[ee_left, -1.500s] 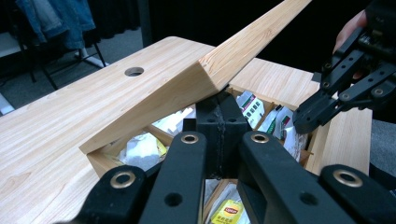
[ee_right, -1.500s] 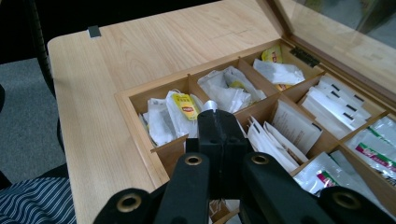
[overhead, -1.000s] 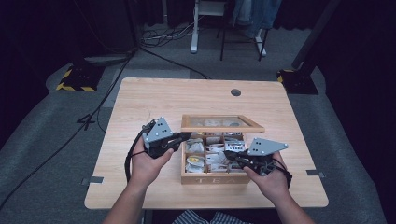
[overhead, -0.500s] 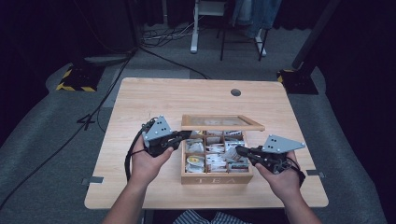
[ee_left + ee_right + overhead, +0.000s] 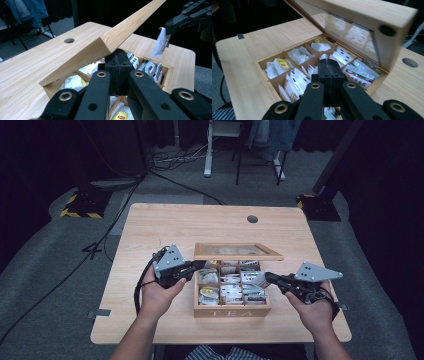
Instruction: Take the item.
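A wooden tea box (image 5: 232,309) marked TEA stands on the table's near half, its compartments full of tea bag packets (image 5: 298,78). Its glass-paned lid (image 5: 237,251) is raised on its back hinges. My left gripper (image 5: 201,265) is shut, and its tips (image 5: 119,58) sit under the lid's left front corner (image 5: 106,41), touching it. My right gripper (image 5: 268,277) is just right of the box and shut on a white tea bag packet (image 5: 161,43), which hangs from its tips (image 5: 167,28). In the right gripper view a white scrap of that packet (image 5: 324,56) peeks past the shut jaws.
The pale wooden table (image 5: 175,227) has a round cable hole (image 5: 252,219) at the back right. Bare tabletop lies left of and behind the box. Black cables (image 5: 115,227) run over the grey floor to the left, and chair legs (image 5: 240,150) stand beyond the table.
My right gripper has drawn back to the right, from over the box's compartments to beyond its right wall, and risen slightly. The left gripper and the lid have kept still.
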The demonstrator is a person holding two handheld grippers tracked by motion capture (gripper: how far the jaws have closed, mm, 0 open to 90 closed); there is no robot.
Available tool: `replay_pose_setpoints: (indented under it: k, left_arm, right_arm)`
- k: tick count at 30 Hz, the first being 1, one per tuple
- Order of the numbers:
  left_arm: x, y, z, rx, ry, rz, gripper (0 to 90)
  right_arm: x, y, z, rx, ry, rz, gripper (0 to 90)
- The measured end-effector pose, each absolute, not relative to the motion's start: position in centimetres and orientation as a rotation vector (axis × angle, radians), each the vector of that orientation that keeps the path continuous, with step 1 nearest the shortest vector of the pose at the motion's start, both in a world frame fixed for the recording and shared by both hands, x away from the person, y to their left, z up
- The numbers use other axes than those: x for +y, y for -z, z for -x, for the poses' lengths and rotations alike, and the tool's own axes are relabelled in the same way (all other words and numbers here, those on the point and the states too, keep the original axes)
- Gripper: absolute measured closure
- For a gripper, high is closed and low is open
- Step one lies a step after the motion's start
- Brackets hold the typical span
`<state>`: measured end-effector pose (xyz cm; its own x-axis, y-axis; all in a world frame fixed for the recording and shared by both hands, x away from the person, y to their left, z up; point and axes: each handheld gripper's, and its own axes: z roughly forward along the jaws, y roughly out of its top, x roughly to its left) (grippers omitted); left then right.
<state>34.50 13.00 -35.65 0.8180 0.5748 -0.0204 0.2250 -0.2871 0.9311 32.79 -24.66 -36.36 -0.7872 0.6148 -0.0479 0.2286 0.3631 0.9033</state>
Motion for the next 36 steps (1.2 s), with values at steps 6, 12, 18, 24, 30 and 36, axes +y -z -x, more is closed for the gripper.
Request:
replay_pose_setpoints:
  k: [6, 12, 18, 24, 30, 36]
  left_arm:
    - [13.0, 35.7, -34.5, 0.601, -0.385, -1.867, 89.7]
    - [13.0, 35.7, -34.5, 0.6, -0.389, -1.87, 89.6]
    - [13.0, 35.7, -34.5, 0.6, -0.39, -1.873, 89.6]
    - [13.0, 35.7, -34.5, 0.6, -0.388, -1.875, 89.6]
    - [13.0, 35.7, -34.4, 0.6, -0.388, -1.879, 89.6]
    - [13.0, 35.7, -34.4, 0.6, -0.383, -1.879, 89.6]
  right_arm:
    - [-25.6, 36.5, -33.1, 2.231, -1.388, -0.77, 90.0]
    - [-26.7, 37.1, -33.8, 2.218, -1.349, -0.816, 90.0]
    - [-27.8, 37.5, -34.4, 2.195, -1.316, -0.861, 90.0]
    - [-29.2, 38.2, -35.2, 2.176, -1.265, -0.914, 90.0]
    - [-30.1, 39.1, -35.8, 2.172, -1.216, -0.96, 90.0]
    - [-30.9, 39.7, -36.4, 2.159, -1.181, -0.995, 90.0]
